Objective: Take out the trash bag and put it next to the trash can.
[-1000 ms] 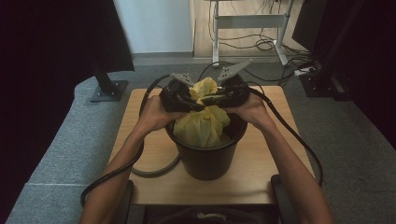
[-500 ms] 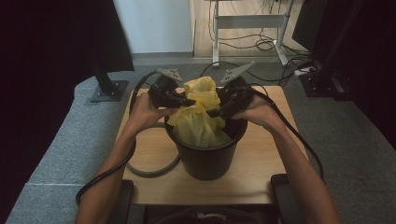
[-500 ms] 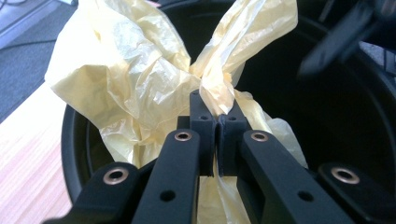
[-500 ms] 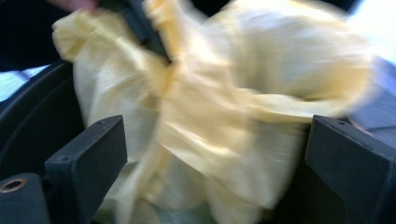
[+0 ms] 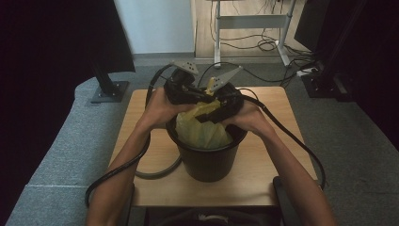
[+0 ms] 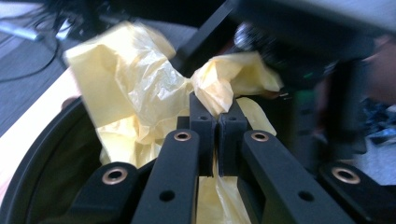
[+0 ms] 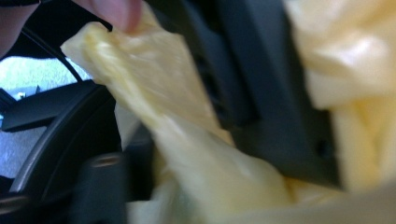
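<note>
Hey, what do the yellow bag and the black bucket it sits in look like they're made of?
The yellow bag looks like thin plastic film: it is translucent, crinkles into sharp folds and shines faintly where light hits it. The black bucket is probably moulded plastic with a smooth, slightly glossy wall and a rolled rim, though painted metal cannot be ruled out from its look.

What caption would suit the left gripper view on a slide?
Left gripper pinches the yellow plastic bag over the black bucket.

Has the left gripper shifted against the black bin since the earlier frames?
Yes. The left gripper, shut on the yellow bag, moved from the black bin's left rim toward its middle.
</note>
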